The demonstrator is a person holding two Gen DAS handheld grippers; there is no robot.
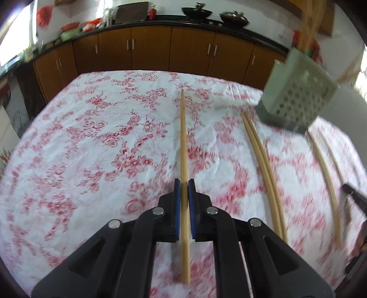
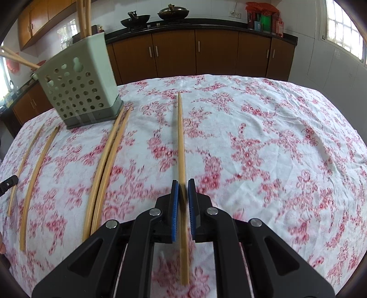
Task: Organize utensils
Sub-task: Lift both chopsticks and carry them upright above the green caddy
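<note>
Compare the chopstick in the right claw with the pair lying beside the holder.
The held chopstick is single and clamped between the right claw pads; the chopstick pair lies loose, side by side on the tablecloth. The pair's far tips nearly reach the green holder; the held one points away from it. Both look like plain wood.

Cloth point(image 2: 263, 128): white with a red flower print, spread over the whole surface.
Cabinets point(image 2: 197, 52): brown wooden doors with pale handles, in a row behind the surface.
Counter point(image 2: 229, 23): dark top along the cabinets.
Woks point(image 2: 135, 19): two dark ones side by side on the counter.
Window point(image 2: 344, 32): bright, paned, at the right wall.
Red packets point(image 2: 261, 18): at the counter's right end.
</note>
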